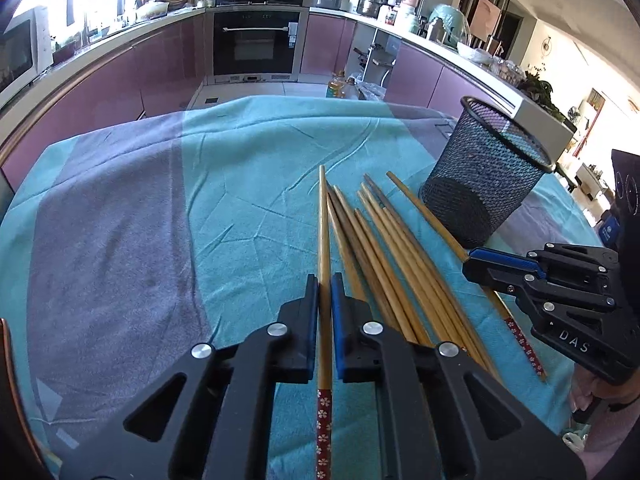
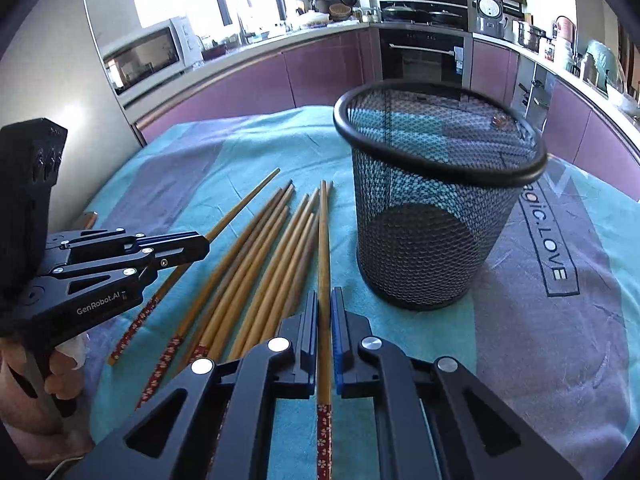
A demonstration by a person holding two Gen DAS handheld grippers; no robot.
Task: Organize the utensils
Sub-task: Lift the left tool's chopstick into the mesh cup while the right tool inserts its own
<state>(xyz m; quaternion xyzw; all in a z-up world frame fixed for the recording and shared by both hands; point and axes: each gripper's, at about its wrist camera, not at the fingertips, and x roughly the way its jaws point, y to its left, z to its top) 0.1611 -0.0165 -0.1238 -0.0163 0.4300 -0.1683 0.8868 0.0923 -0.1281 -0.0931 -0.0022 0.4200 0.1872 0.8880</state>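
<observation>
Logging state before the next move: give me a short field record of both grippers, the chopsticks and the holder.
left gripper: shut on leftmost chopstick of the row
right gripper: shut on rightmost chopstick, nearest the holder
loose chopsticks: lying side by side on the cloth between the two gripped ones
mesh holder: upright, empty, right of the chopsticks
cloth: teal and grey, covers the table

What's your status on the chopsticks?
Left tool and right tool each shut on one chopstick. Other chopsticks on cloth. Mesh cup upright, empty, nothing blocking.
</observation>
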